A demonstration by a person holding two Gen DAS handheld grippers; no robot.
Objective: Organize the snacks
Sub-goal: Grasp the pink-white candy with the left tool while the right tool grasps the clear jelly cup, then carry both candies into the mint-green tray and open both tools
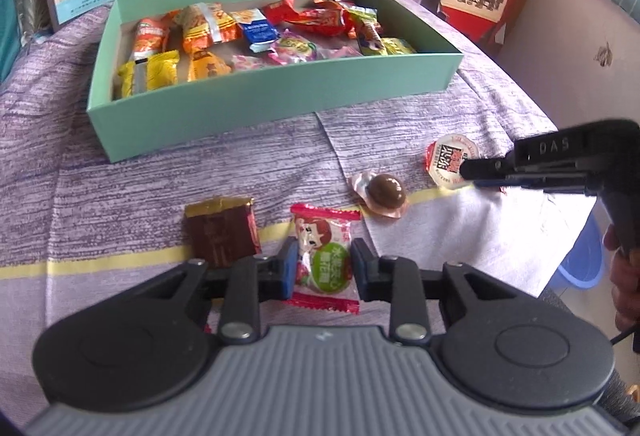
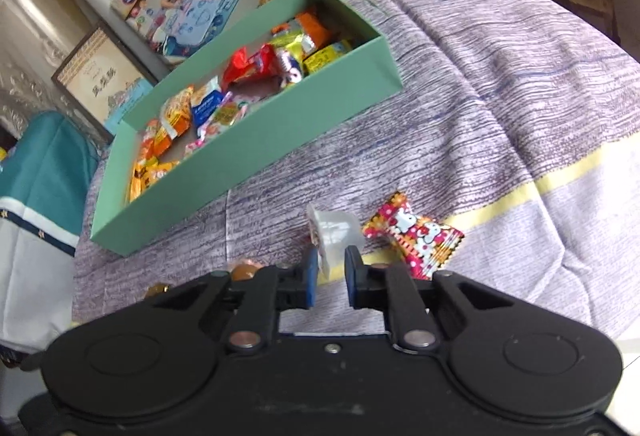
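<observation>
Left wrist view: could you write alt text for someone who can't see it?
A handheld gripper closes on a red-edged candy packet lying on a purple cloth. Nearby lie a brown wrapped sweet, a chocolate ball and a jelly cup pinched by a second gripper. Behind, a green box holds many snacks.

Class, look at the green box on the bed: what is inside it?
The green box holds many wrapped snacks in orange, yellow, red, blue and pink wrappers. Its front wall and the upper packets hide whatever lies at the bottom.
</observation>
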